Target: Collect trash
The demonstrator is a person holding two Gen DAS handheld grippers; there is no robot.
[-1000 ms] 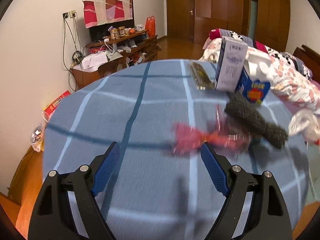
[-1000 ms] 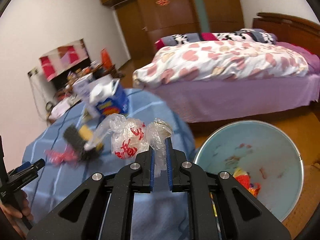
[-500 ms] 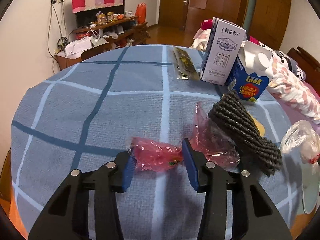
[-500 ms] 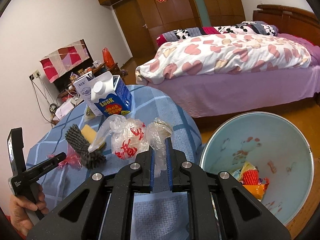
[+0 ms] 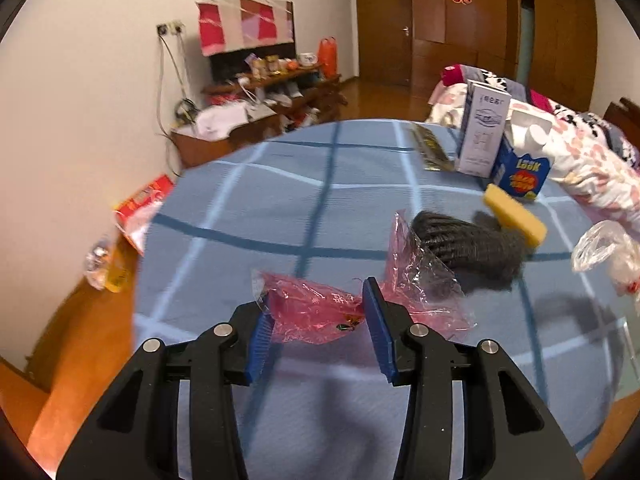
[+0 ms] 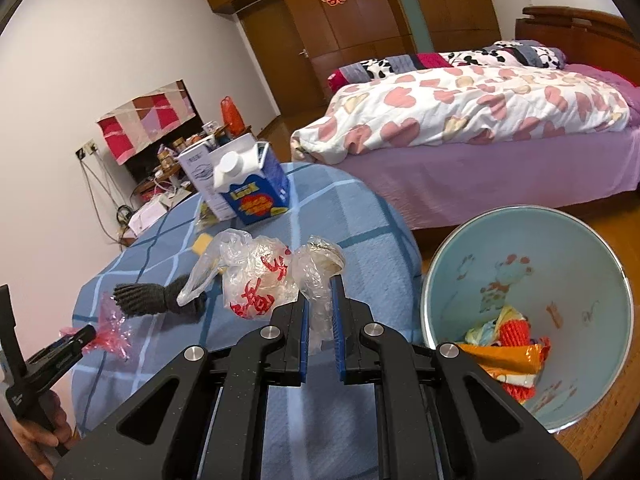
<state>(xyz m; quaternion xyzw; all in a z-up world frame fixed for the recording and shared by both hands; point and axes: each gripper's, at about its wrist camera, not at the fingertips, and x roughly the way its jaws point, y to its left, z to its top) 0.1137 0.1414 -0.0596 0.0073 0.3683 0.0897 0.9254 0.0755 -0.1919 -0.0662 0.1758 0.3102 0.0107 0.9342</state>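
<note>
A crumpled red plastic wrapper (image 5: 308, 306) sits between the blue pads of my left gripper (image 5: 316, 320), which is shut on it just above the blue checked tablecloth (image 5: 280, 200). The right wrist view shows that same left gripper (image 6: 86, 334) at the far left, held by a hand, with the wrapper (image 6: 114, 332) at its tip. My right gripper (image 6: 320, 304) is shut on the neck of a clear plastic bag with red print (image 6: 256, 280), which hangs over the table's near edge. A pale blue trash bin (image 6: 560, 248) stands on the floor to its right, with orange and red wrappers inside.
A dark grey knitted piece (image 5: 460, 244) and a yellow sponge (image 5: 516, 216) lie behind the wrapper. Two cartons (image 5: 520, 160) stand at the table's far right. A bed (image 6: 480, 120) lies beyond the table, and a cluttered low shelf (image 5: 248, 108) is against the wall.
The left gripper's jaws went from wide open to closed on the red wrapper, which now sits a little higher and nearer. The right gripper keeps its hold on the clear bag, nearly still.
</note>
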